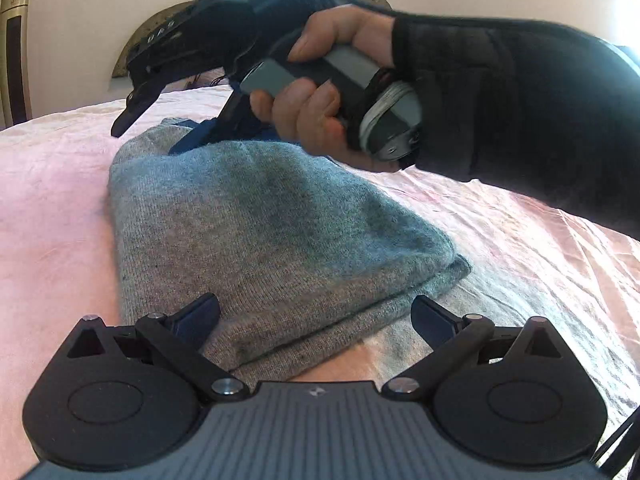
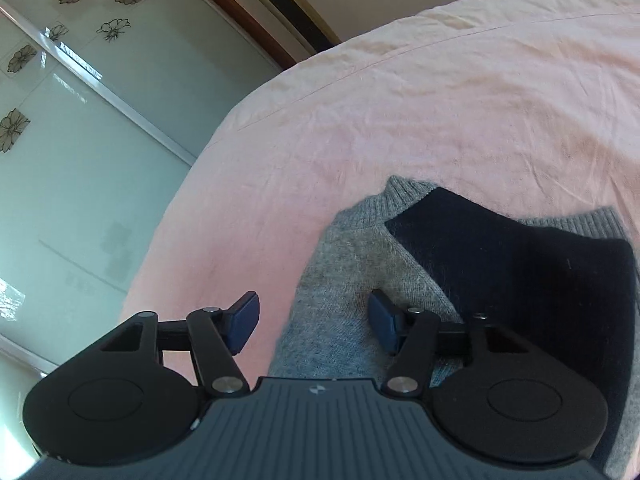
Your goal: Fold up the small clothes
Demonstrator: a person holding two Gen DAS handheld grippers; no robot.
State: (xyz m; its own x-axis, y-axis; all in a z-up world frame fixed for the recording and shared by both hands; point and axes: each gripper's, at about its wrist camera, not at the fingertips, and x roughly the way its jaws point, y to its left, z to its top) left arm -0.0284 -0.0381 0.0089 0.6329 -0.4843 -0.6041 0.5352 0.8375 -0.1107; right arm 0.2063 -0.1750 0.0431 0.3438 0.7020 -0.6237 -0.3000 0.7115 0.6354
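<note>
A folded grey knitted sweater lies on the pink bedsheet. My left gripper is open, its fingers straddling the near folded edge of the sweater. My right gripper, held in a hand, hovers over the far end of the sweater with its jaws apart. In the right wrist view the right gripper is open above the grey sweater, whose dark navy part lies to the right. Nothing is gripped.
The pink bedsheet spreads around the sweater. A rounded headboard stands behind the bed. A glass wardrobe door with flower prints is beside the bed edge. A wooden chair is at the far left.
</note>
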